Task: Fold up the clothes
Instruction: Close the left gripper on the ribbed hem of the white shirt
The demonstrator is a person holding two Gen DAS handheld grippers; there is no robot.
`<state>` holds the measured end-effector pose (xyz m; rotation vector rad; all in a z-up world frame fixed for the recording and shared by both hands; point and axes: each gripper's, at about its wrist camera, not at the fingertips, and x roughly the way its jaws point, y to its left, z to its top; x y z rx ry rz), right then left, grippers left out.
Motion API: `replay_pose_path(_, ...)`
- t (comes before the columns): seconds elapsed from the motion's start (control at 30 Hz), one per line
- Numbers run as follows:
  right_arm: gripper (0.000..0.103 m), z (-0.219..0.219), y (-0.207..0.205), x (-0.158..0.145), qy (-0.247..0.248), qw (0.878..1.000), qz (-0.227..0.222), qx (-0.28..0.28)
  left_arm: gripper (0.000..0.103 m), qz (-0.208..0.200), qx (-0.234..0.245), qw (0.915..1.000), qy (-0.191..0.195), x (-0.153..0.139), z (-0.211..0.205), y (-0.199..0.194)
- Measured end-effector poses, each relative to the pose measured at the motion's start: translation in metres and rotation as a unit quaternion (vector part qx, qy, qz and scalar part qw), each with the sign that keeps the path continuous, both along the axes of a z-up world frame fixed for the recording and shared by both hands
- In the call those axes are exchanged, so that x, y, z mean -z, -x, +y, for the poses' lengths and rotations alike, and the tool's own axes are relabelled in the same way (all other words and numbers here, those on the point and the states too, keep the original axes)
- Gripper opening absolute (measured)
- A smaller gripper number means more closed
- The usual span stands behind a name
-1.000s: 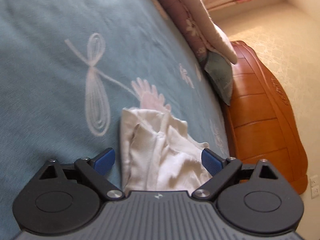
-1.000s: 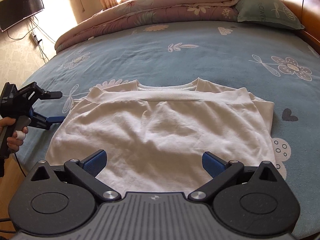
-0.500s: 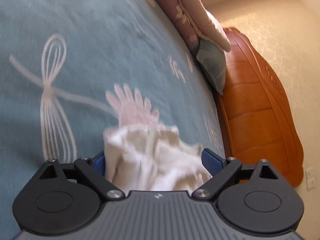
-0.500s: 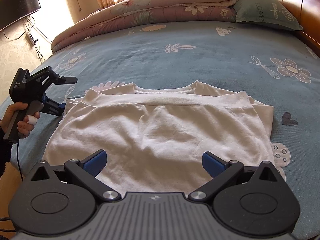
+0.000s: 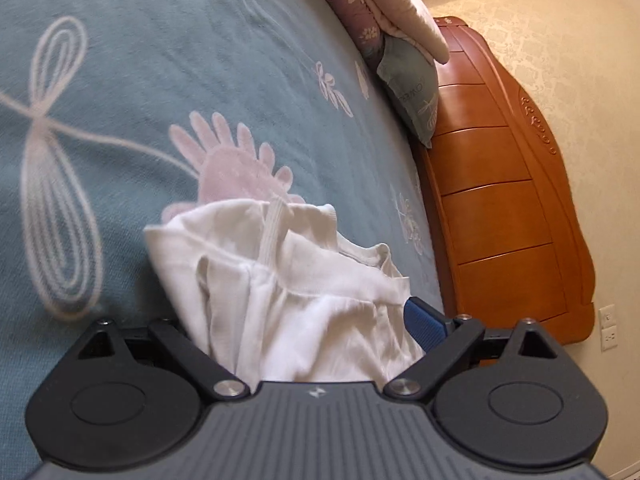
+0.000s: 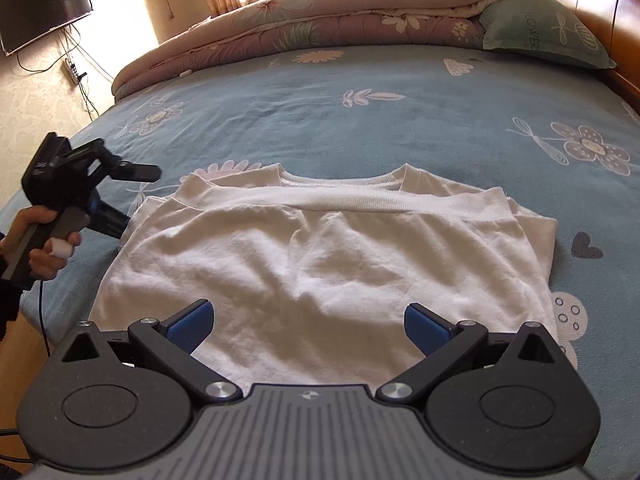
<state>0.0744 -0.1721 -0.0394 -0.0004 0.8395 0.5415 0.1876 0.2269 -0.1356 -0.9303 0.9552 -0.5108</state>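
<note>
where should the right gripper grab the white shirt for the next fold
Probably the right-hand edge of the white shirt, near the ribbed band's end, coming in from the right side low over the bedspread. The layers stack there into a thick edge the open right gripper could straddle, mirroring the left gripper at the opposite edge.

Your left tongs (image 5: 304, 320) show only one blue pad (image 5: 424, 326); the shirt (image 5: 288, 280) bunches over the other, so you cannot tell from the left wrist view how far the jaws stand apart or whether they pinch the cloth. In the right wrist view the lower finger of those tongs (image 6: 116, 196) ends at the shirt's (image 6: 320, 264) left edge, and its tip is hidden there. Your hand (image 6: 44, 240) is cut off at the frame's left edge. The shirt's near hem disappears behind the body of your right tongs (image 6: 308, 324). The TV (image 6: 44, 8) is cropped at the left edge.
</note>
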Motion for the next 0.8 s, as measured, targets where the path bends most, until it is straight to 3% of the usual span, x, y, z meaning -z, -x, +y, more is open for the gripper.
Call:
replay_pose_path(0.17,0.103,-0.002,0.002,-0.002,-0.002,1.000,-0.001,-0.003,0.094,0.000,0.039,0.9992,0.003,-0.001,0.000,0.021)
replay_pose_path(0.33,0.103,0.002,0.002,0.001,-0.009,1.000,0.000,-0.014,0.094,0.005,0.020,0.9997,0.008,0.000,-0.003,0.008)
replay_pose_path(0.5,0.103,0.017,0.008,-0.004,-0.002,0.999,-0.014,-0.037,0.088,-0.002,0.045,0.9977,-0.051,-0.009,-0.020,-0.008)
replay_pose_path(0.7,0.103,0.034,0.019,-0.006,0.028,0.997,-0.029,-0.065,0.035,-0.007,0.022,0.9955,-0.092,-0.002,-0.008,0.005)
replay_pose_path(0.73,0.103,0.040,0.021,-0.006,0.038,0.996,-0.036,-0.075,0.019,-0.002,0.013,0.9949,-0.100,0.000,-0.006,0.006)
replay_pose_path(0.8,0.103,0.058,0.027,-0.009,0.064,0.991,-0.056,-0.104,0.015,0.001,0.005,0.9950,-0.100,0.004,-0.003,0.008)
